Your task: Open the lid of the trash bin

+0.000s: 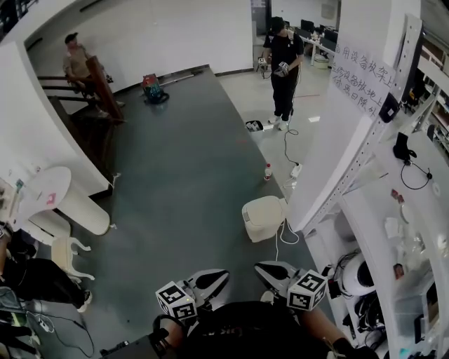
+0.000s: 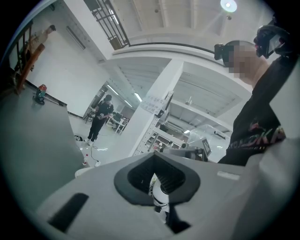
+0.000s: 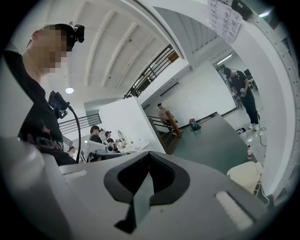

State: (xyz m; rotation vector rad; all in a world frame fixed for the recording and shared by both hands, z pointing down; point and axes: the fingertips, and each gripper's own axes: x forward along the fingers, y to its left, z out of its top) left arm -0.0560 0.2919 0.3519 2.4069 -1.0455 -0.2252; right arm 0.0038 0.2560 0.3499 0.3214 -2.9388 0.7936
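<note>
Lettering is scarce. Square black-and-white markers cover the cubes on the left gripper (image 1: 219,278) and the right gripper (image 1: 265,268). Far beyond and to the right of both, a handwritten paper sheet (image 1: 361,80) hangs on the white pillar (image 1: 330,161), its characters too small to read. In the left gripper view the holder's black shirt (image 2: 262,131) carries pink print, only partly legible.

Both pairs of jaws are pressed together with nothing between them. In the head view their tips angle toward each other.

The cream trash bin (image 1: 263,219) stands on the grey-green floor (image 1: 182,175) with its lid down. It is ahead of both pairs of jaws and apart from them, nearer the right tips. The right gripper view has it low and to the right of its jaws; the left gripper view gives only a pale sliver left of its jaws.

Only the head view shows the white round table (image 1: 43,191) and the white chair (image 1: 66,252) far left of the left jaws, and the shelving (image 1: 414,231) right of the right jaws. A plastic bottle (image 1: 267,172) stands beyond the bin, and a standing person (image 1: 284,66) in black is farther on. Only the gripper views show the ceiling lamp (image 2: 228,5) and the holder's upper body.
</note>
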